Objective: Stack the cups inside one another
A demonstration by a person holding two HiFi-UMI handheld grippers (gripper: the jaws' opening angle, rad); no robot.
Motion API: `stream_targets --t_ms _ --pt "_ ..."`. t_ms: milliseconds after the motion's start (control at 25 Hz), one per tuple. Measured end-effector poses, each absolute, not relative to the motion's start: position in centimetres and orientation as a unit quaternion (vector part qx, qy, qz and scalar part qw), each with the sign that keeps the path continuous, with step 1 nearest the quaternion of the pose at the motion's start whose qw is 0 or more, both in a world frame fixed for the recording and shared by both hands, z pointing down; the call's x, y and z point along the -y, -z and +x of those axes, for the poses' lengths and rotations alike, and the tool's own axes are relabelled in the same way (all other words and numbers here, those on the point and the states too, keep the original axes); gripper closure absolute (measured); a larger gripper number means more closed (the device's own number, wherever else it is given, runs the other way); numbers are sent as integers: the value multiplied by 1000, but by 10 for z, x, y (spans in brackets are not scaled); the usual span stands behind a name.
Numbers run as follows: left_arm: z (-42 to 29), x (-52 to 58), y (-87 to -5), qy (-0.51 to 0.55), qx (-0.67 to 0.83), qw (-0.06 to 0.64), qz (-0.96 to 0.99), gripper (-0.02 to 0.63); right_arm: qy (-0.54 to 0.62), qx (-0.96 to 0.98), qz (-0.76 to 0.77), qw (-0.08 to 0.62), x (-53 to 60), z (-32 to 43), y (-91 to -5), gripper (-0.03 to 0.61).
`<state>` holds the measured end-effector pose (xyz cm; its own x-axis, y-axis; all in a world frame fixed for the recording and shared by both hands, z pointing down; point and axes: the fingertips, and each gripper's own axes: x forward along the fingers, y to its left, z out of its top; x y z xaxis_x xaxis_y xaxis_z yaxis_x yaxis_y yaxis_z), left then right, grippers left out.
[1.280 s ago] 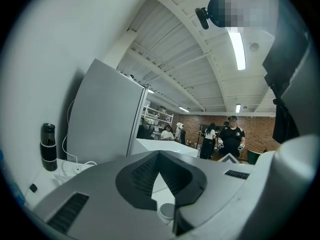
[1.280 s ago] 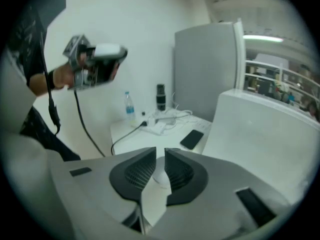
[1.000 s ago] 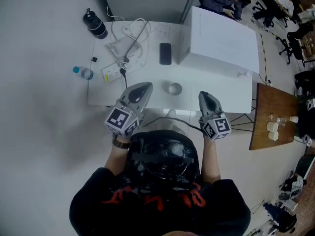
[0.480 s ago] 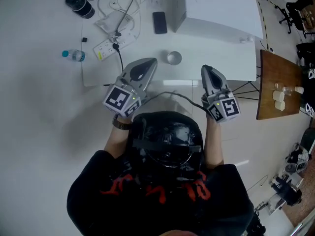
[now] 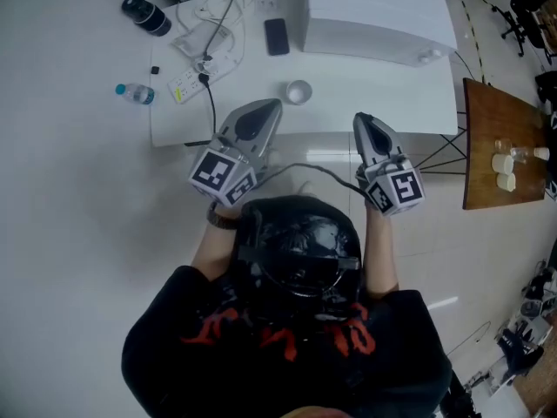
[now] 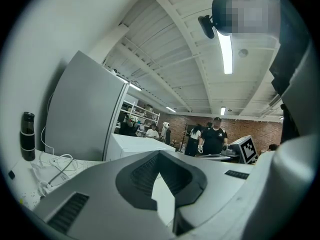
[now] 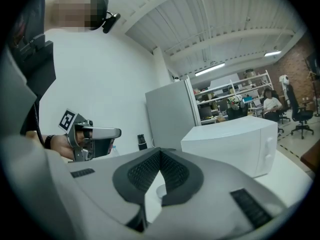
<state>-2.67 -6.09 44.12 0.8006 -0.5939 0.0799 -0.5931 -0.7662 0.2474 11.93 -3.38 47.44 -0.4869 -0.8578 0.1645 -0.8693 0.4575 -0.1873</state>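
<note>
Left tool [image 5: 268, 108] and right tool [image 5: 360, 122] are held closed, nothing gripped, over the near edge of the counter [image 5: 374, 94]. The cup [image 5: 298, 91] is seen beyond, between them, upright on the counter. Farther back, phone [image 5: 277, 36], power strip [image 5: 188, 82] and white box [image 5: 376, 14] are ranged.

White table [image 5: 374, 94] beside wooden table [image 5: 498, 116]

Cup [image 7: 160, 191]: only a sliver of pale rim shows in the slot below my right claw [image 7: 160, 153]; the rest is behind it. From the head view, too small to tell whether it is one cup or several nested. Side table [image 5: 487, 129] cut by right edge; small things [image 5: 502, 165] on it unreadable.
</note>
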Motion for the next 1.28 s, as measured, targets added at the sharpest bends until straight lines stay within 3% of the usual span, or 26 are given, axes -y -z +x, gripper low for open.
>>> stream_targets --t_ms 280,520,760,920,1280 --pt "17 -8 -445 -41 321 103 941 614 -146 863 484 -4 -16 141 -490 575" --pt "12 -28 -458 -65 326 123 935 614 -153 867 475 -16 -34 132 -487 575" --pt "8 -27 -455 -74 299 97 946 614 -162 858 486 -18 -37 123 -488 575" --pt "-14 -23 -459 -44 316 142 937 614 -159 858 487 -11 -39 113 -483 575" --pt "-32 -25 -474 -41 320 162 932 614 -163 851 499 6 -45 108 -485 575"
